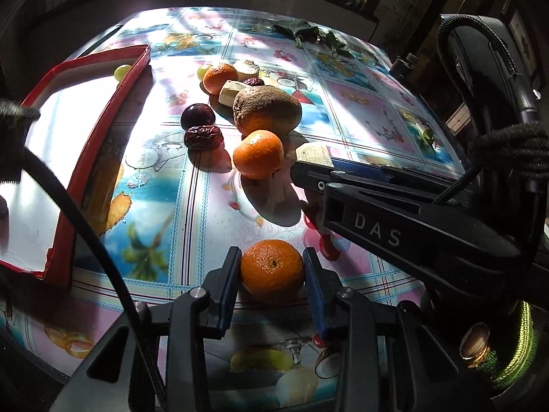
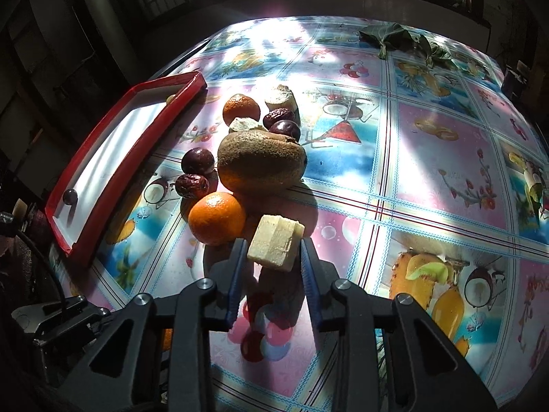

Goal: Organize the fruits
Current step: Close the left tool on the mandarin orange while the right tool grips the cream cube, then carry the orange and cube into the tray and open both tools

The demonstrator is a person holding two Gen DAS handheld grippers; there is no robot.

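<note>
My left gripper [image 1: 271, 271] clamps a mandarin [image 1: 272, 269]; only the right wrist view shows my right gripper [image 2: 274, 252] clamping a pale fruit chunk [image 2: 275, 242]

Harsh sunlight from beyond, glare, long shadows, dim, perhaps blurred, edges

Left gripper [image 1: 272, 269]: black angular frame, cut-out triangular openings, round silver screws at the pivots, blue ribbed pads [image 1: 317, 295] lining the fingers. A thin black cable [image 1: 85, 237] crosses the left side of its view.

Right gripper [image 2: 274, 255]: same black frame, silver screws, blue ribbed pads [image 2: 310, 281]. Seen from the left wrist, its side bears white letters "DAS" [image 1: 377, 230]; a braided black cable [image 1: 480, 34] loops above it.

Sleeve [image 1: 518, 346]: knitted, green and black.
</note>
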